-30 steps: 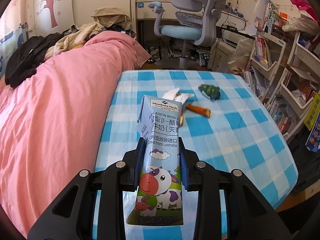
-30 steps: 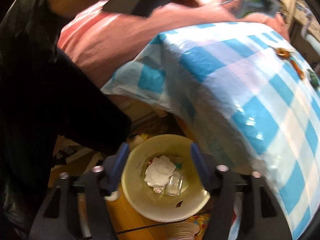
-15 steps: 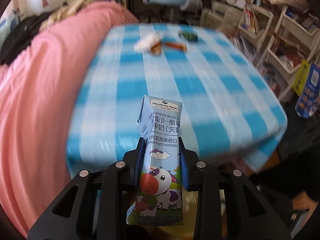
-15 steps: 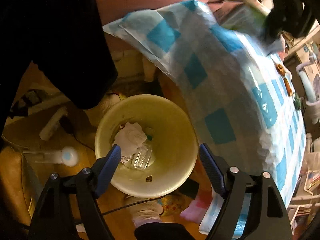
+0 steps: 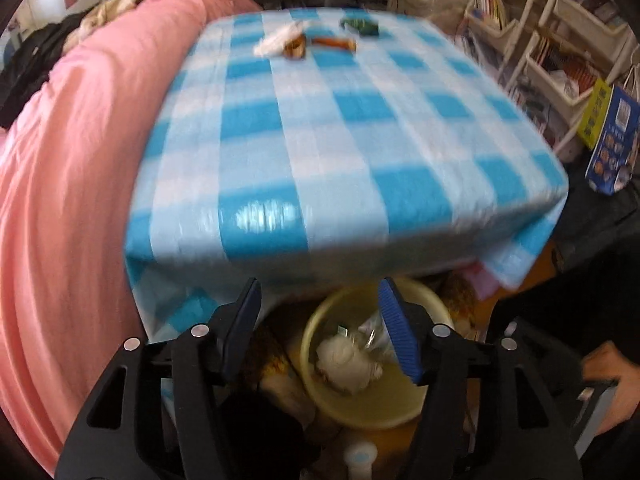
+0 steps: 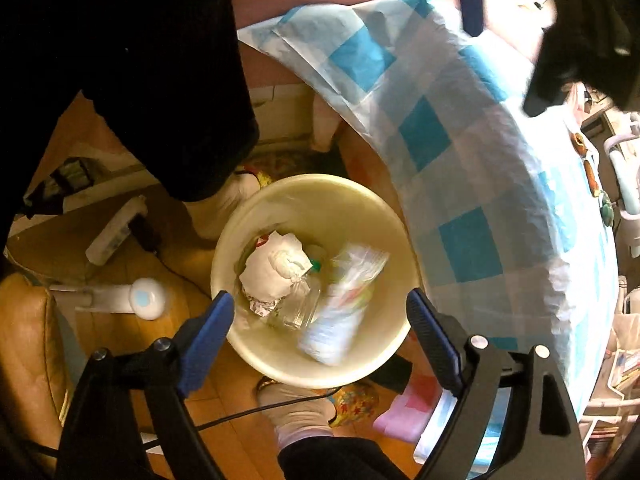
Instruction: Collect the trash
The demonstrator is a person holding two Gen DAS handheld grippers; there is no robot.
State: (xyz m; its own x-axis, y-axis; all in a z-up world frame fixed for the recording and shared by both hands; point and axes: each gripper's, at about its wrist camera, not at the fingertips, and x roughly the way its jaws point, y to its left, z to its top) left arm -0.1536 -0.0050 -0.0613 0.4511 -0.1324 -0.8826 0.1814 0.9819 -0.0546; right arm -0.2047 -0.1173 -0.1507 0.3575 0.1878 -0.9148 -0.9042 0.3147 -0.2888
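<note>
My left gripper (image 5: 319, 286) hangs over the near table edge above the cream bin (image 5: 308, 344); its jaws are opening and nothing is between them. The milk carton (image 6: 340, 320) lies blurred inside the bin (image 6: 320, 184), next to crumpled white paper (image 6: 276, 268) and clear plastic (image 6: 296, 304). Over the bin, my right gripper (image 6: 320, 296) points down, jaws opening, holding nothing. At the far end of the checked table (image 5: 340, 160) lie a white tissue (image 5: 280, 38), an orange wrapper (image 5: 336, 42) and a green wrapper (image 5: 360, 26).
Pink bedding (image 5: 60, 160) borders the table's left side; shelves (image 5: 560, 40) and a blue bag (image 5: 616, 140) stand to its right. Around the bin on the floor are a socked foot (image 6: 296, 408), a dark trouser leg (image 6: 160, 80), a power strip (image 6: 116, 232) and cables.
The left gripper opened and let go of the milk carton, which now lies in the bin. Both grippers came closer to the bin, and the right jaws spread wider.
</note>
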